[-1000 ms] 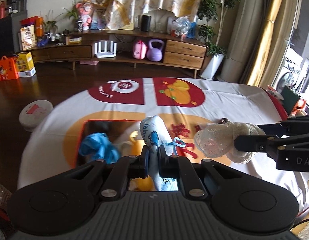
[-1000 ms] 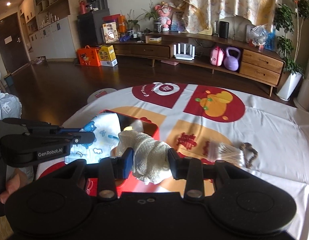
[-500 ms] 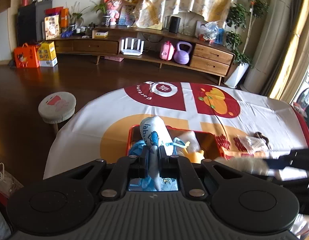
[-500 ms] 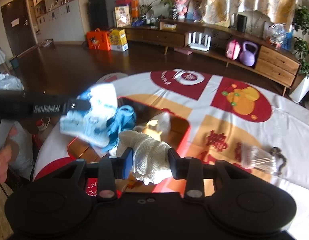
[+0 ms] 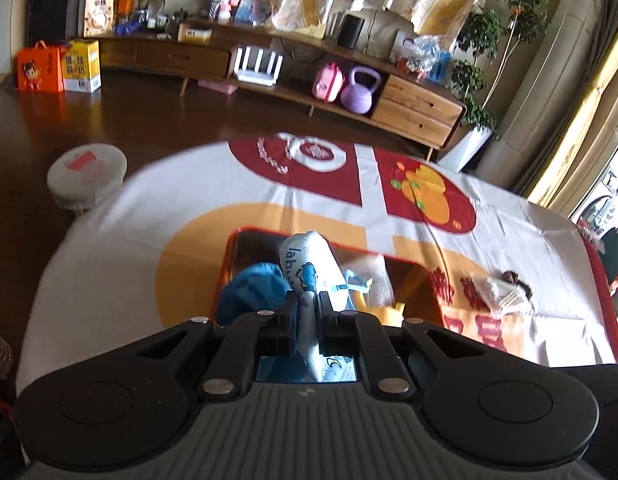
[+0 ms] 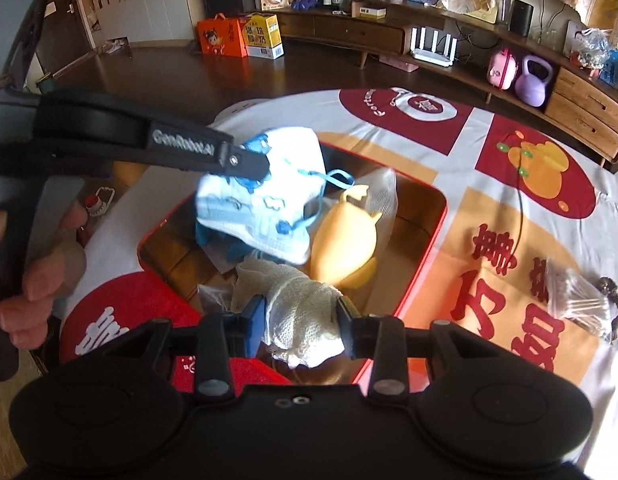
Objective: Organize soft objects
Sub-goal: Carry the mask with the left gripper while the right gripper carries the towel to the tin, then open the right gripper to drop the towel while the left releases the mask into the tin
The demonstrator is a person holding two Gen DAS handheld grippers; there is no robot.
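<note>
Item: printed face mask (image 6: pixel 265 200), centre frame over the red tin box (image 6: pixel 433 240); pinched in left tool (image 6: pixel 245 166).
Item: cream knit cloth (image 6: pixel 301 312), lower centre, pinched in right tool (image 6: pixel 301 320).
Handling, judged: light, limp, compressible; grip bunched fabric mid-body.

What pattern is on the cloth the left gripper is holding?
White cloth with blue cartoon prints and blue trim, held by the left gripper; clearest in the right wrist view.
</note>
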